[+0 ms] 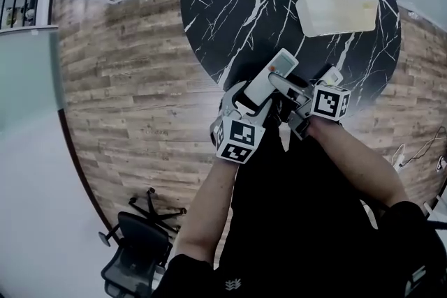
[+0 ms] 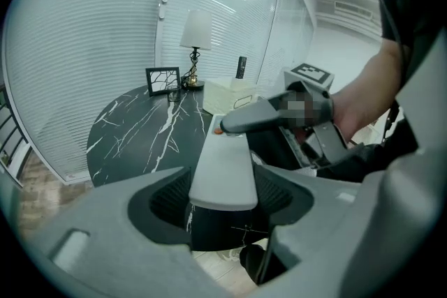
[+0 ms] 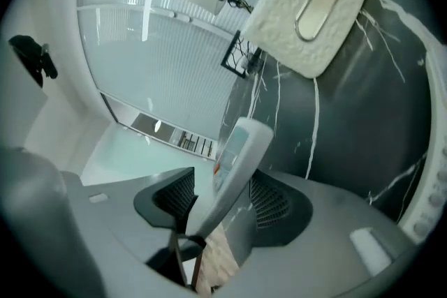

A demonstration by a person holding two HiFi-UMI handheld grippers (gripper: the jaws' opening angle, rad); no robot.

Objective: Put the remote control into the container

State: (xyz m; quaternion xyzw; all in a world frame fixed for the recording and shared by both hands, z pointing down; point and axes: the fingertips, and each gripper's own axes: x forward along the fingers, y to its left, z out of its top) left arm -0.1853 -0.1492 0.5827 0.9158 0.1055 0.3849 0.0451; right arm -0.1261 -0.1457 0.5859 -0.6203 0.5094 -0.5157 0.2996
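Note:
A light grey remote control (image 1: 269, 77) hangs over the near edge of the round black marble table (image 1: 230, 3). My left gripper (image 1: 251, 102) is shut on its near end, with both pads against its sides in the left gripper view, remote control (image 2: 223, 171). My right gripper (image 1: 288, 91) comes in from the right, and one of its fingers (image 2: 251, 118) lies across the remote's far tip. In the right gripper view the remote control (image 3: 237, 164) slants between open jaws, with a gap on its left side. The white lidded container (image 1: 339, 10) stands closed at the table's far right.
A table lamp (image 2: 195, 31) and a small picture frame (image 2: 162, 80) stand at the table's far edge. A black office chair (image 1: 136, 248) is on the wooden floor at the lower left. A glass wall with blinds runs behind the table.

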